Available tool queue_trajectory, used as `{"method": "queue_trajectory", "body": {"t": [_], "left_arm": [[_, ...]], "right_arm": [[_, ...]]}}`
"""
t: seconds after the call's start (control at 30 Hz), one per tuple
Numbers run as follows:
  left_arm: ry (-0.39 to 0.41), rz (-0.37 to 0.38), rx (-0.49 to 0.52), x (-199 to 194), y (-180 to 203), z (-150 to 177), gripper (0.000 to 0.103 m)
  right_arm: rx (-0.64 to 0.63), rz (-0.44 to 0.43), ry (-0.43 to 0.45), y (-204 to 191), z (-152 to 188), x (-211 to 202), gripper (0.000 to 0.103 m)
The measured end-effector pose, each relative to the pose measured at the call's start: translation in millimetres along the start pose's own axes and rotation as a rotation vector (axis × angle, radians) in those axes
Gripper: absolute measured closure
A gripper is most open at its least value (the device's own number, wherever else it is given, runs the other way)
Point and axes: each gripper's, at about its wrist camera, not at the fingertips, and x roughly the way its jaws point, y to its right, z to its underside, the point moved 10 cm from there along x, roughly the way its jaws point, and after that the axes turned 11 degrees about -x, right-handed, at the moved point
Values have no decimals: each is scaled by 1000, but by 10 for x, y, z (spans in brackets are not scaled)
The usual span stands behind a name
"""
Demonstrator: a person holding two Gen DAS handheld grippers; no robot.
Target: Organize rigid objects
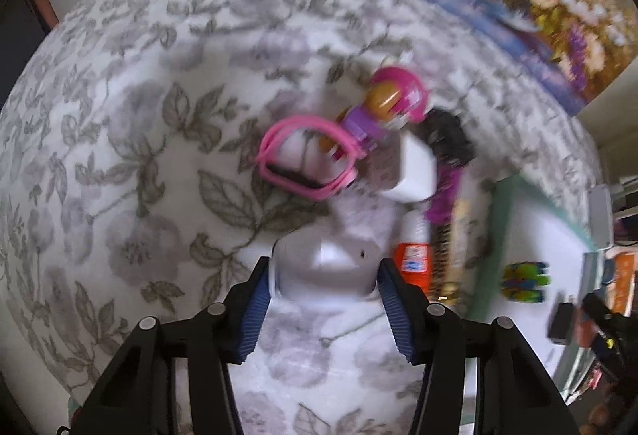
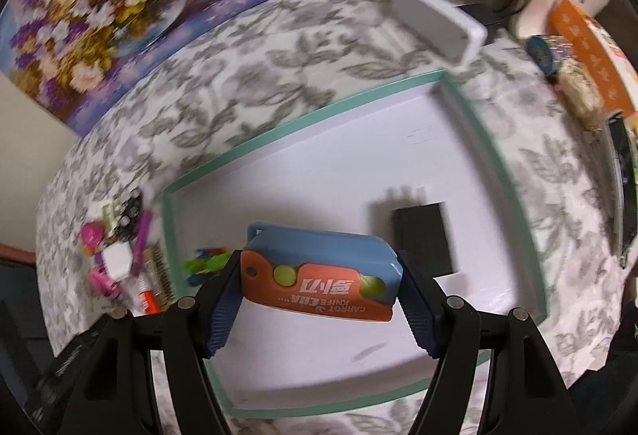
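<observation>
Left gripper [image 1: 323, 277]: clamped on a white plastic piece [image 1: 323, 267], possibly a small case, the view being blurred
Ahead of it: pink glasses [image 1: 305, 156]; beyond them a pink toy [image 1: 392, 98] on the floral cloth [image 1: 119, 116]
Right gripper [image 2: 319, 279]: clamped on an orange-and-blue carrot knife [image 2: 319, 275]
Beneath and ahead: white tray [image 2: 319, 172] with teal rim; a black block [image 2: 424, 239] just beyond the right finger

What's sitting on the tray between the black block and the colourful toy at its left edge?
In the right wrist view, only the carrot knife, held above the tray by the right hand-held gripper; the tray surface visible there is bare.
</observation>
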Motion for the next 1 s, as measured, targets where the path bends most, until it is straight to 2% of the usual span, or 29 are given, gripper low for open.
{"method": "queue_trajectory", "body": {"t": [0.23,0.53,0.77,1.0], "left_arm": [[62,71,112,-364,506,141,47],[16,79,280,-202,1080,614,47],[-19,50,396,-47,1392,1000,47],[-55,13,441,116,1455,1217,47]], "right_arm": [[91,54,0,505,8,-22,30],[131,115,-3,898,40,-68,30],[110,148,-58,978,166,36,30],[54,145,-100,854,320,99,30]]}}
